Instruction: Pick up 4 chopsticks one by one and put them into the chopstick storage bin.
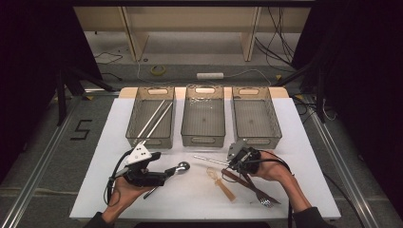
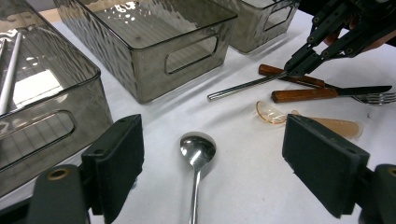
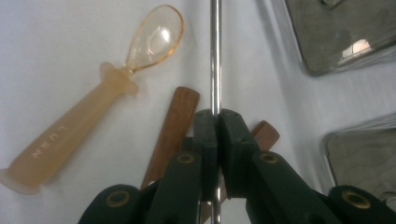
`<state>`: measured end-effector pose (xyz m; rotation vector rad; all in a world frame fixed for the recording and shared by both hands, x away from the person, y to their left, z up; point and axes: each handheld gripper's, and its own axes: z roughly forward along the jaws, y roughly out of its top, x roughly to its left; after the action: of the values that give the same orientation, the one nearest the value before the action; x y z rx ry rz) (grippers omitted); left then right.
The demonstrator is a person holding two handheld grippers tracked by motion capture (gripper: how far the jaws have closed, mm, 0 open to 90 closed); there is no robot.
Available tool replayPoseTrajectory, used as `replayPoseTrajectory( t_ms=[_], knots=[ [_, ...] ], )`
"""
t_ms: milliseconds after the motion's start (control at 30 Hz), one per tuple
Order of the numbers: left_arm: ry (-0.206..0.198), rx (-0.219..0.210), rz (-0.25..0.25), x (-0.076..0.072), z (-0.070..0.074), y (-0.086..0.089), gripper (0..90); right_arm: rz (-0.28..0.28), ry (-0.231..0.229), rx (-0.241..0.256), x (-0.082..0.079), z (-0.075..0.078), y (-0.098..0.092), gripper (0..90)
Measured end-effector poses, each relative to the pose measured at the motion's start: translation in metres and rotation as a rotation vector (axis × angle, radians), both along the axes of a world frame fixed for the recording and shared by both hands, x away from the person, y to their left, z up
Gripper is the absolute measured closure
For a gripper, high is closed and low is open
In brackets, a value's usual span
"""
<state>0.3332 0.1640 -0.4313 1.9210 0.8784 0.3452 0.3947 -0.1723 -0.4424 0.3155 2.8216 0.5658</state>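
Right gripper (image 3: 217, 116) clamped on a steel chopstick (image 3: 215, 56), jaws pressed flat against the rod just beyond the wooden handles (image 3: 170, 130) of a knife (image 2: 327, 93) and a fork (image 1: 256, 192). Chopstick lying on the white table (image 1: 294, 142), pointing toward the left side, its free end (image 2: 212, 97) just short of the middle bin (image 1: 204, 116). Left gripper (image 2: 212, 163) spread wide open, one jaw each side of a metal spoon (image 2: 198, 154), touching nothing; spoon bowl pointing toward the bins.

Three smoky clear bins in a row along the far edge: left bin (image 1: 151, 118) holding two more chopsticks (image 1: 154, 118), middle and right bin (image 1: 255, 116) apparently bare inside, though glare makes that hard to swear to. Narrow gaps between bins. Open tabletop between the bin fronts and the cutlery; wide bare strips at the table's left and right margins and along the near edge. Cluster of knife, fork and an amber plastic baby spoon (image 3: 93, 98) crowded under and beside the right gripper.

Raised letters on the baby spoon's handle, seemingly "LUSN". A dark "5" (image 1: 81, 129) marked on the floor left of the table.
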Motion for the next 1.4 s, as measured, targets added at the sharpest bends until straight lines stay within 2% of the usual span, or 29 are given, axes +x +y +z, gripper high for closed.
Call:
replayPoseTrajectory(
  t_ms=[333, 733, 933, 1200, 1400],
  knots=[
    [-0.003, 0.021, -0.034, 0.000, -0.002, -0.008, 20.1, 0.063, -0.019, 0.020, -0.016, 0.015, 0.012, 86.1],
    [-0.016, 0.051, -0.108, -0.006, -0.003, -0.020, 16.0, 0.154, -0.026, 0.044, -0.038, 0.025, 0.033, 86.1],
    [-0.016, 0.099, -0.152, -0.009, -0.006, -0.027, 15.9, 0.180, -0.028, 0.051, -0.047, 0.029, 0.042, 86.1],
    [-0.010, 0.170, -0.221, -0.014, -0.010, -0.037, 18.7, 0.215, -0.019, 0.060, -0.051, 0.031, 0.046, 86.1],
    [0.002, 0.200, -0.261, -0.016, -0.012, -0.040, 27.9, 0.252, -0.022, 0.062, -0.056, 0.031, 0.051, 86.1]
  ],
)
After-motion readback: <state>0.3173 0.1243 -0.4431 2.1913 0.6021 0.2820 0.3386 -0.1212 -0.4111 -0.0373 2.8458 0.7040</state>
